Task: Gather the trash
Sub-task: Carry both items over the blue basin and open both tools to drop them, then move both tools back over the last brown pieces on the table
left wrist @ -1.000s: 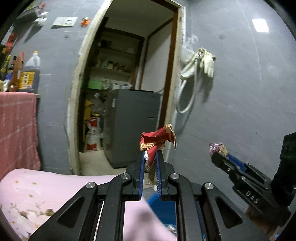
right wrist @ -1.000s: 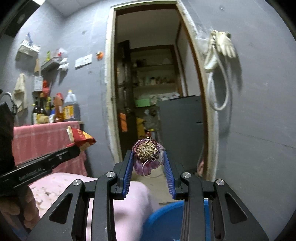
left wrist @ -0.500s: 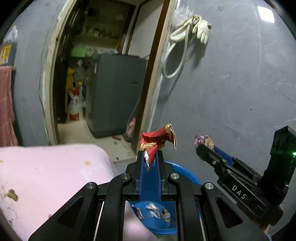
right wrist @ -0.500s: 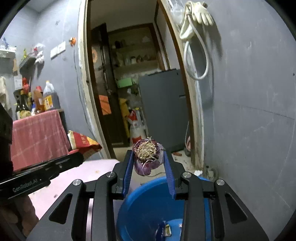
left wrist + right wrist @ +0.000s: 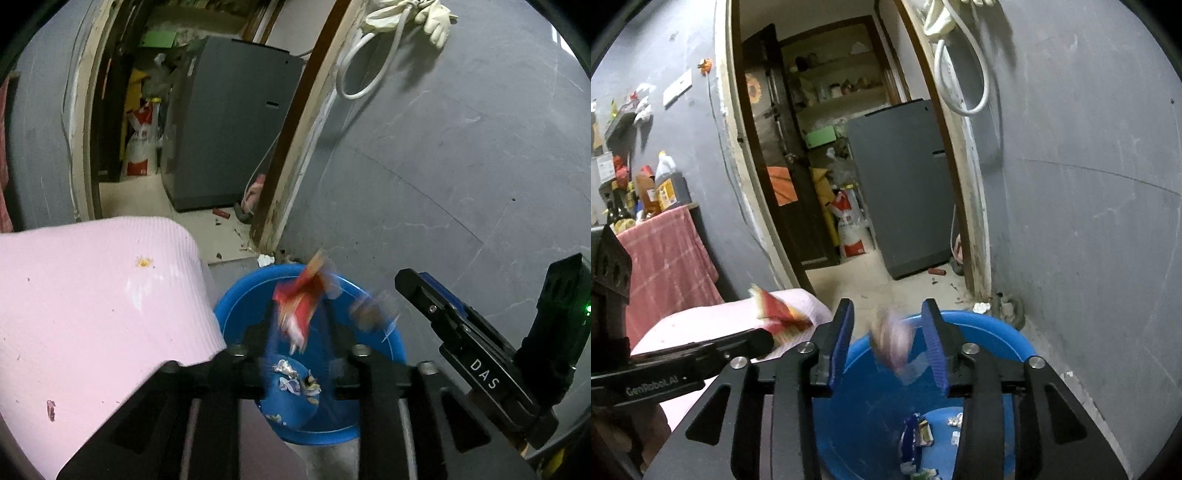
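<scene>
While your left gripper [image 5: 297,343] and right gripper [image 5: 889,347] have just been opening their jaws, red wrapper [image 5: 299,302] and purple scrap [image 5: 892,341] blur, loose, over the blue basin [image 5: 1015,338] beside the bench corner [image 5: 177,236].

Above the blue basin [image 5: 236,314], your red wrapper [image 5: 297,306] and purple scrap [image 5: 892,341] smear into blur. Your left gripper's fingers [image 5: 271,332] blur too.

left gripper [image 5: 297,332] tilted downward, jaws just opening, right gripper [image 5: 888,341] beside it, jaws just opening, pads apart

glossy, probably plastic blue basin [image 5: 1015,336]
</scene>
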`<state>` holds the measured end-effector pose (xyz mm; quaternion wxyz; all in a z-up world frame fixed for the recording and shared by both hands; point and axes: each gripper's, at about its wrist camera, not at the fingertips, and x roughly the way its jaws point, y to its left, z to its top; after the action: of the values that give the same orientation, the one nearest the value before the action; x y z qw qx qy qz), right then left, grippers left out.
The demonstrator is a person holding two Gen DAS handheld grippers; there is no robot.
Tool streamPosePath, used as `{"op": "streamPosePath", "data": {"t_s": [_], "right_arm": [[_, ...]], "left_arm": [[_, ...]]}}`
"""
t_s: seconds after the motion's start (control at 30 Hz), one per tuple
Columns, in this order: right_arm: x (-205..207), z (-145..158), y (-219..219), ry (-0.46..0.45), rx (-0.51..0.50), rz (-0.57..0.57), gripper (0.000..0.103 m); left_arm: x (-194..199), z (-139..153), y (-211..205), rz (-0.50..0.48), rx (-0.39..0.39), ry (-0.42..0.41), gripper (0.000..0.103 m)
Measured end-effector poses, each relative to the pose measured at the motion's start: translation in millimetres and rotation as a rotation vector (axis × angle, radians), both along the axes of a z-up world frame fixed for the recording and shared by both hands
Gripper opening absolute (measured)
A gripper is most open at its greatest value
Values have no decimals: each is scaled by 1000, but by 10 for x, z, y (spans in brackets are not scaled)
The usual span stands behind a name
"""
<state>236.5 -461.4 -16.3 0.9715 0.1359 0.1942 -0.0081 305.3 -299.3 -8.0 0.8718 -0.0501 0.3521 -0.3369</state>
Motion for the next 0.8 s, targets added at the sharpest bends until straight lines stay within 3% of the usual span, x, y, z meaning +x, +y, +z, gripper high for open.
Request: {"op": "streamPosePath", "data": {"t_s": [0.17,0.33,0.53,0.57,0.63,0.7,0.8], "right_arm": [[27,-31,-19,13,3,-12,41],[-6,1,-21,-10,1,-15,50],[-56,110,33,-68,-9,-12,59],[-62,127,50,-76,-12,-12,62],[-87,172,90,-101,-19,-12,77],[-112,229,136,-128,-21,-5,77],[-136,319,237,-165,-33,6,84]], "left_arm": [[6,-24,37,12,10,3,31],[-2,8,156,53,13,-24,38],[-45,178,427,123,-5,-97,58],[-63,215,472,135,-8,-110,62],[-105,305,599,168,-16,-145,72],[-149,388,724,202,-20,-187,83],[-233,498,922,254,-11,-250,90]]}}
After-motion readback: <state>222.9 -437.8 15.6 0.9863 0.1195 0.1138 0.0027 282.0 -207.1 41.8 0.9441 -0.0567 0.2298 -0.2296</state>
